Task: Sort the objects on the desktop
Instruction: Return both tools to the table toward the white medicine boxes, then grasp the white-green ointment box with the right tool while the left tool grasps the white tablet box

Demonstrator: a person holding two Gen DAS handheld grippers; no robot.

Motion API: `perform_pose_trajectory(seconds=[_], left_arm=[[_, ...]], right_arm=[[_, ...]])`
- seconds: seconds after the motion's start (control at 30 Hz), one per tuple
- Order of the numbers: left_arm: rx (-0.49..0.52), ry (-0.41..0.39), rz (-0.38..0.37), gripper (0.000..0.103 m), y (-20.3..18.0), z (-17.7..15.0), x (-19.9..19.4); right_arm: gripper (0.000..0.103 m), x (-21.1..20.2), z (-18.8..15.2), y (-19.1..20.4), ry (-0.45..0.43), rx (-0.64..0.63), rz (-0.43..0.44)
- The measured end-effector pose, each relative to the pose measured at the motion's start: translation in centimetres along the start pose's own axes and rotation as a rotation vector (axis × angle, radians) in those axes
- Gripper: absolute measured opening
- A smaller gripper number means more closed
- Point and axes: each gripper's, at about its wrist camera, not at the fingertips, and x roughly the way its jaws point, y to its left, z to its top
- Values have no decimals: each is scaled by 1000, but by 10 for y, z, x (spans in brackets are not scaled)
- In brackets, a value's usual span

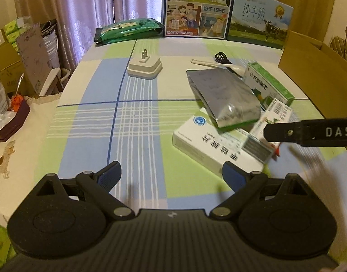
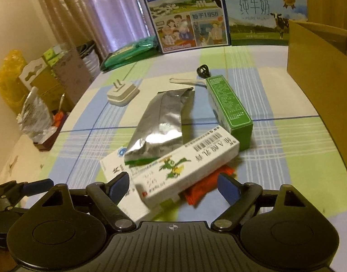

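Note:
A pile lies on the checked tablecloth: a silver foil pouch, a green box, a white medicine box, an orange-red packet and a long white box with a green picture. My right gripper is open, and the long white box lies slantwise between its fingers, resting on the packet and the medicine box. In the left wrist view, one right finger reaches in over that box. My left gripper is open over bare cloth, just left of the pile. A white charger plug stands apart.
An open cardboard box stands at the right edge of the table. Two milk cartons and a green packet line the back. A white spoon-like piece and a black cord lie behind the pile. Boxes and bags crowd the left side.

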Motion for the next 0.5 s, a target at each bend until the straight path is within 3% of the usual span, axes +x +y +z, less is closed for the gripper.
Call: perform_pose_trajectory(seconds=[0.33,0.4,0.5], left_arm=[[1,-2,-26,94,-1,3,15],[-3,3,-28,94,-1,1,15],[-18,6,-35,94,-2,-2,14]], right_arm=[[80,34,9,4,43,64,-47],[73,35,6,4,51,46,-41],[54,25,3,0,47,12,-23]])
